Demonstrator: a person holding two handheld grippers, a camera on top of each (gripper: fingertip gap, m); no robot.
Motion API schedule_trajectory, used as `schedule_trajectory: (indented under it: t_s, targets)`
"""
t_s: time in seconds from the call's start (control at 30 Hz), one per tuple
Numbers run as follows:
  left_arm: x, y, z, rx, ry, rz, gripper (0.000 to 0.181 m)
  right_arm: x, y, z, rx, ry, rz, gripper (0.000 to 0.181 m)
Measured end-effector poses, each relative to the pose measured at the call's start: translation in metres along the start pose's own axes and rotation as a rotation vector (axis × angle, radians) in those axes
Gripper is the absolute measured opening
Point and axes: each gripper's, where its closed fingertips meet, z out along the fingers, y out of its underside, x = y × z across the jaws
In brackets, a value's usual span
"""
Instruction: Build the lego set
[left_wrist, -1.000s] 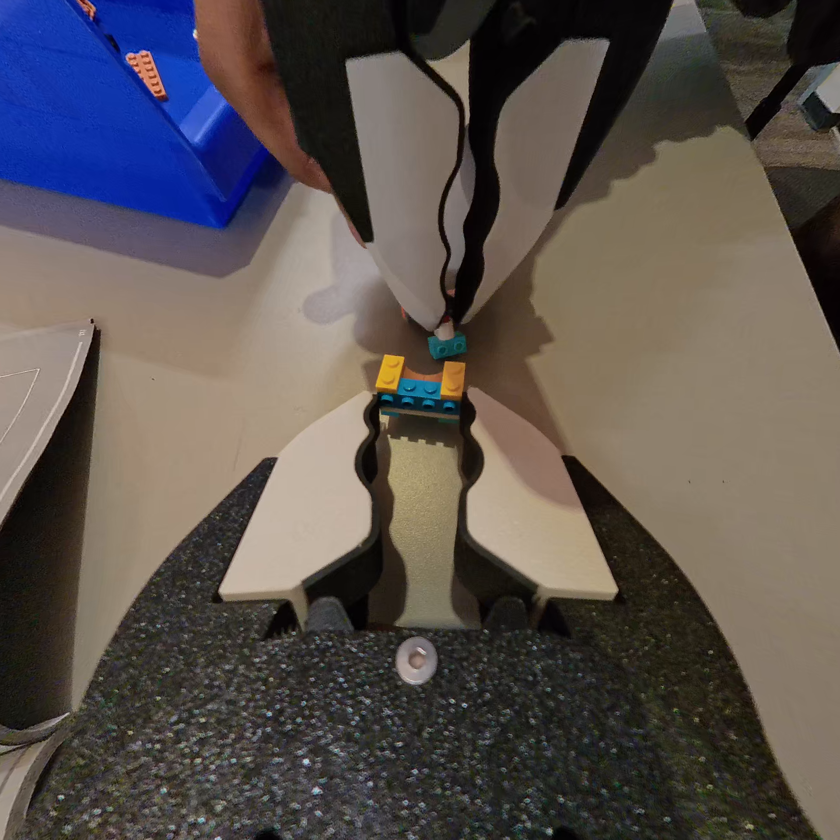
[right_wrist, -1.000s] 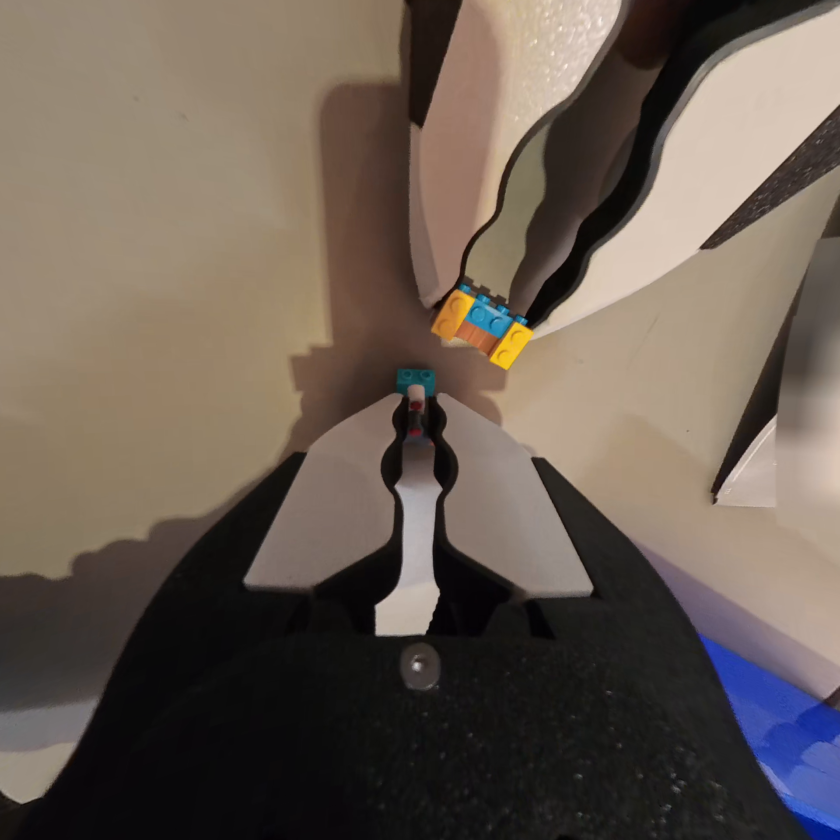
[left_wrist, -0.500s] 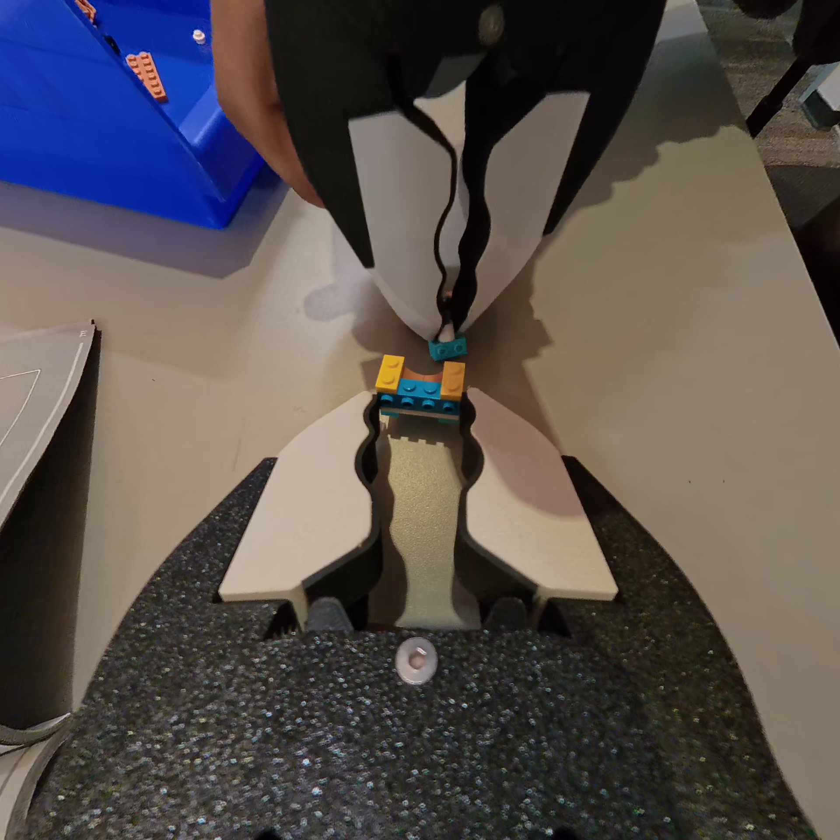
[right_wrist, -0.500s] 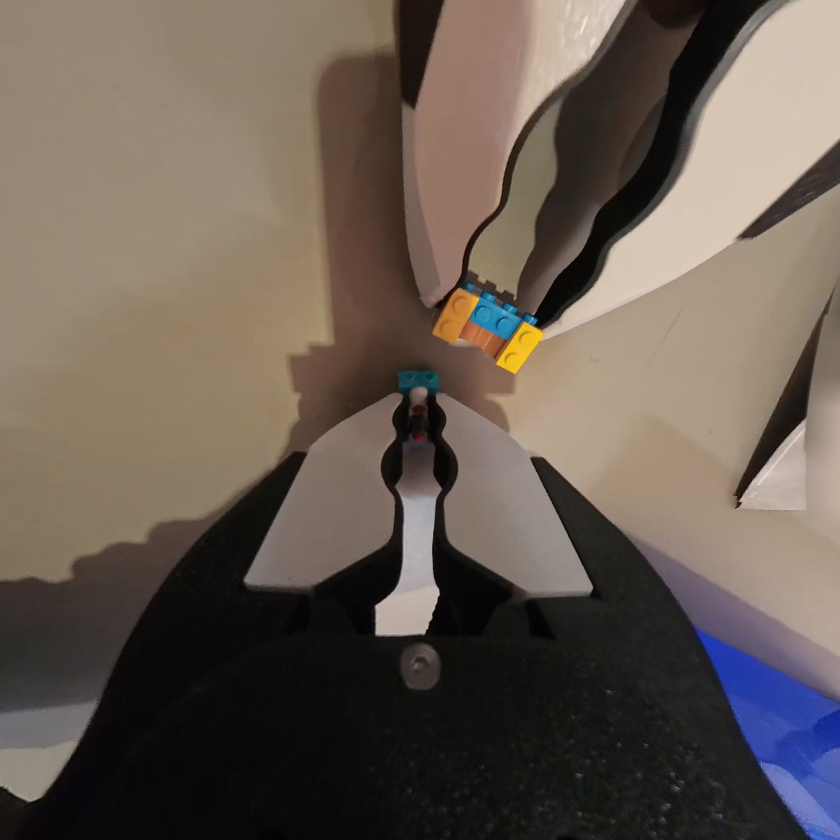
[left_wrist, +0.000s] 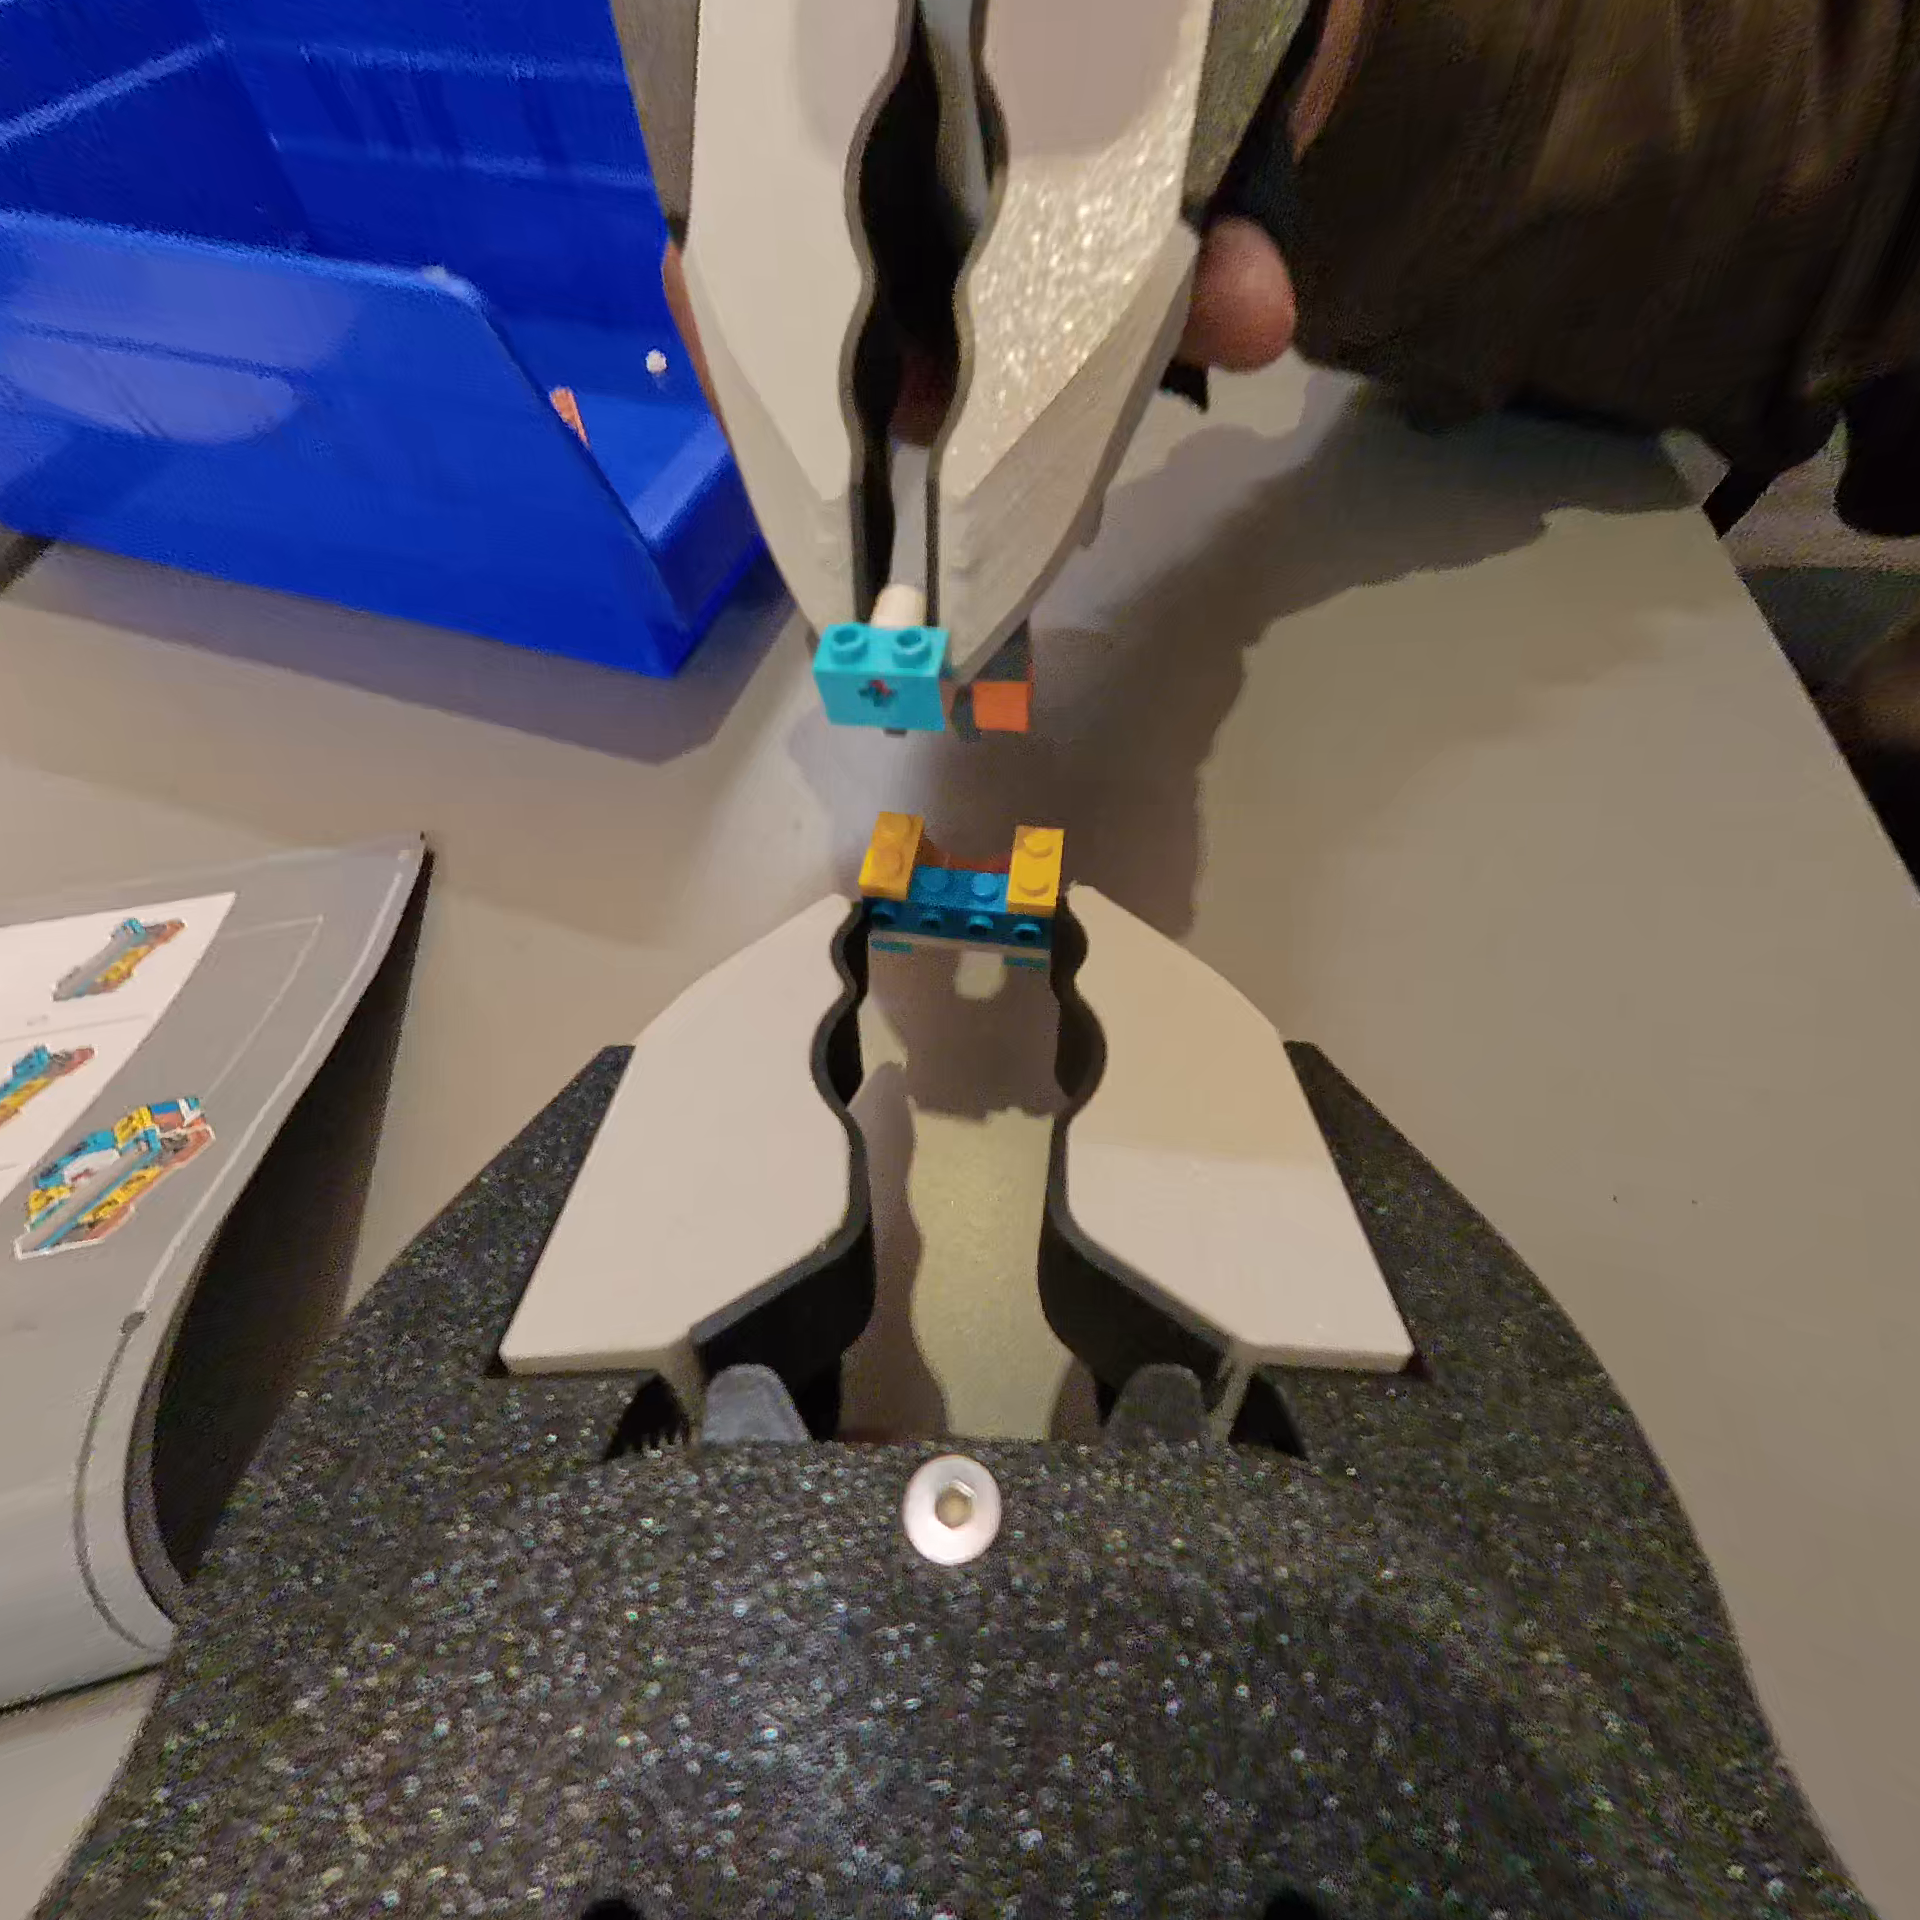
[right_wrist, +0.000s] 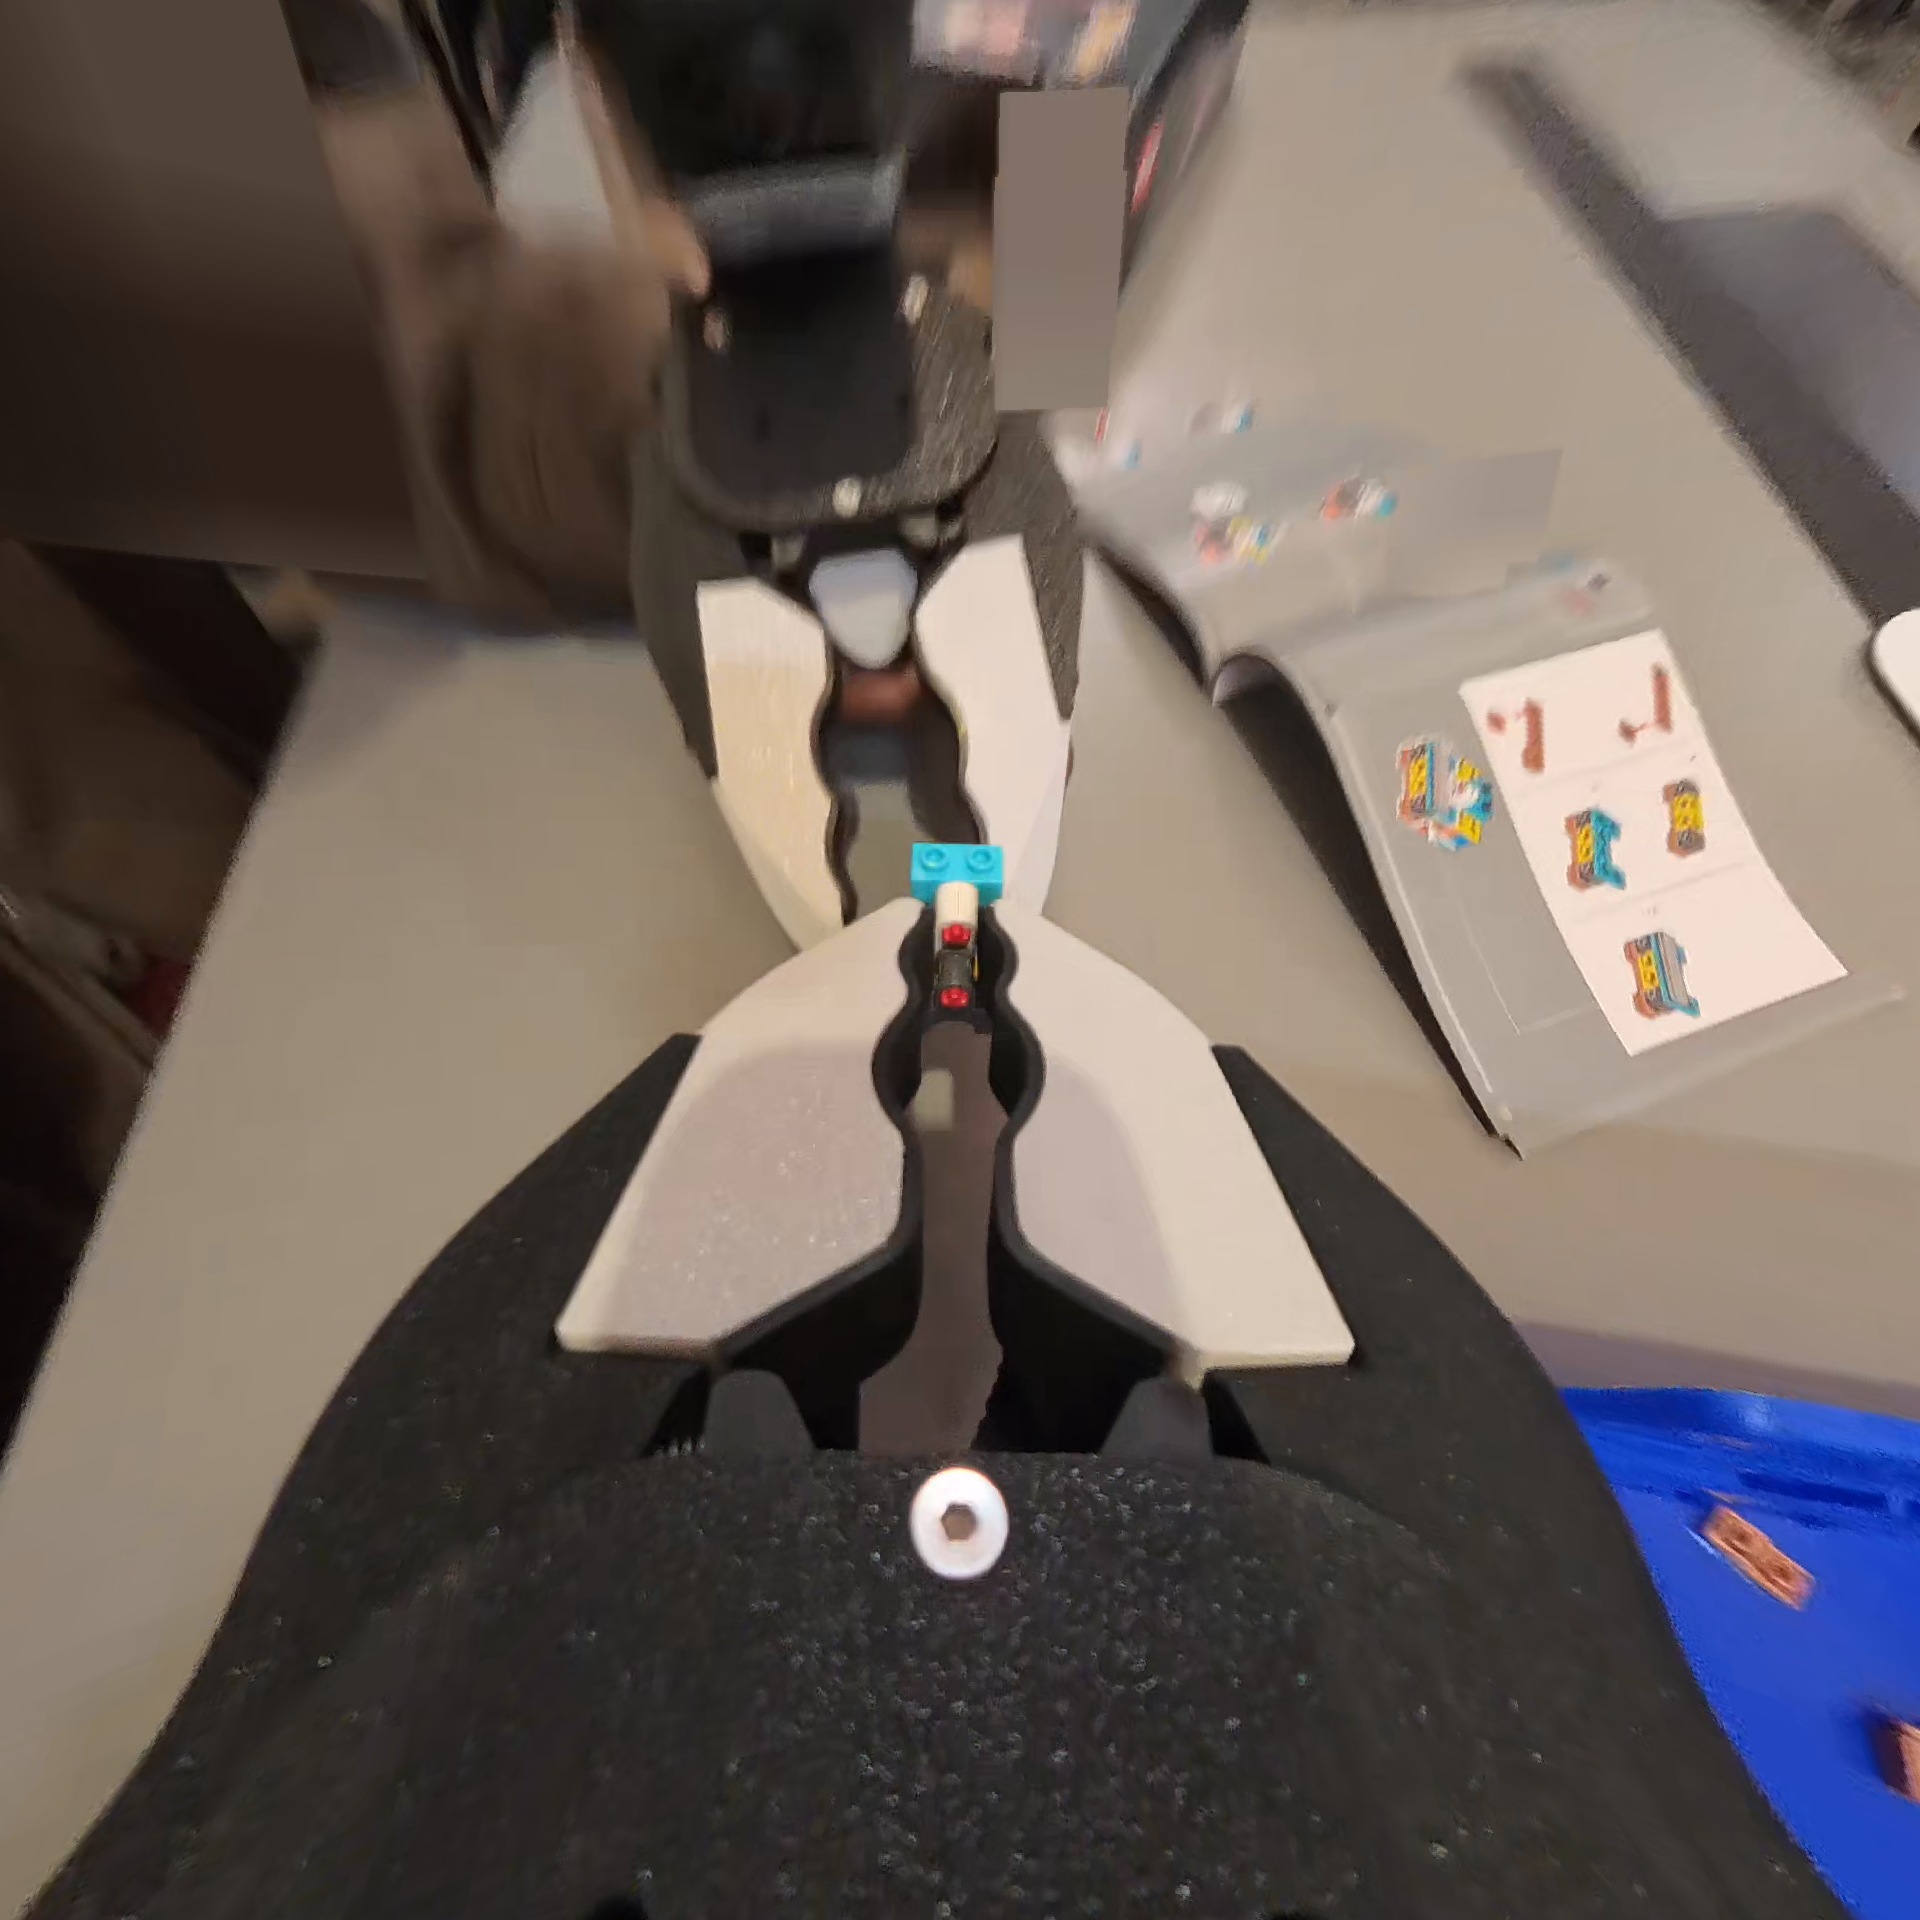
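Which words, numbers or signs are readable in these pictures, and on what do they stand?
Grey open instruction booklet: only brick drawings; any step numbers are too small to read.
Dark cardboard box behind: print blurred, unreadable.
Blue plastic bin: no text visible.

teal brick (left_wrist: 881, 677), blue bin (left_wrist: 343, 312) (orange bits)

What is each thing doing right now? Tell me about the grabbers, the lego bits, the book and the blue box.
Left gripper: shut on the yellow and blue lego block.
Yellow and blue lego block: held off the table.
Right gripper: shut on the small lego piece.
Small lego piece: held, not joined to the block.
Instruction book: lying open.
Blue bin: open, loose pieces inside.
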Motion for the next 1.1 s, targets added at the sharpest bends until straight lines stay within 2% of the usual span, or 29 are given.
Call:
schedule_trajectory:
  t_s: [0.1, 0.2, 0.5, 1.1]
  targets:
    - [0.003, -0.012, -0.004, 0.058, -0.001, 0.025, 0.034, -0.006, -0.005, 0.002, 0.040, -0.031, 0.013, 0.007]
    - [0.003, -0.018, -0.007, 0.083, -0.014, 0.033, 0.034, -0.010, -0.002, 0.008, 0.002, -0.041, -0.011, 0.007]
    - [0.002, -0.011, -0.004, 0.060, -0.028, 0.058, 0.034, -0.014, 0.009, 0.014, -0.121, -0.019, -0.081, 0.008]
    - [0.008, -0.017, -0.004, 0.143, 0.037, 0.019, 0.033, -0.015, 0.006, 0.008, -0.093, -0.017, -0.084, 0.010]
